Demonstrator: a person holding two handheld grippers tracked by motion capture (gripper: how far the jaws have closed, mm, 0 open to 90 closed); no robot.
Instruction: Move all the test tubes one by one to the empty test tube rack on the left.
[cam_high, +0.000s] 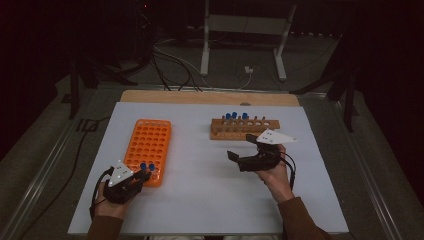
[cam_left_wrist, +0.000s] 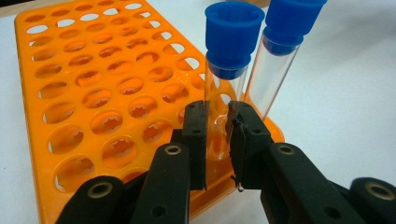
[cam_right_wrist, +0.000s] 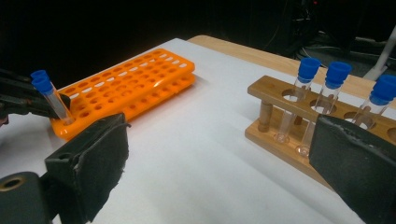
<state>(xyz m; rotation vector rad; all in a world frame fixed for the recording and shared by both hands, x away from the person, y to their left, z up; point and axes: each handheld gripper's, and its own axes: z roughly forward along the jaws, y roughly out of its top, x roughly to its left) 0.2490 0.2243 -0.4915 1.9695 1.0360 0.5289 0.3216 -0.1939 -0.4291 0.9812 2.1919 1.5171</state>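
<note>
Orange plastic rack (cam_left_wrist: 93, 93) at the desk's (cam_high: 200, 200) near left corner is where the work is: the left hand-held gripper (cam_left_wrist: 219, 140) is clamped on the glass of a blue-capped tube (cam_left_wrist: 229, 70) standing in a corner hole, beside a second tube (cam_left_wrist: 280, 56). I'd judge this the seating step, with letting go and backing off without tipping either tube next. The right hand-held gripper (cam_high: 247, 150) waits wide open and empty by the wooden rack (cam_high: 243, 128), well placed to fetch another tube.
</note>
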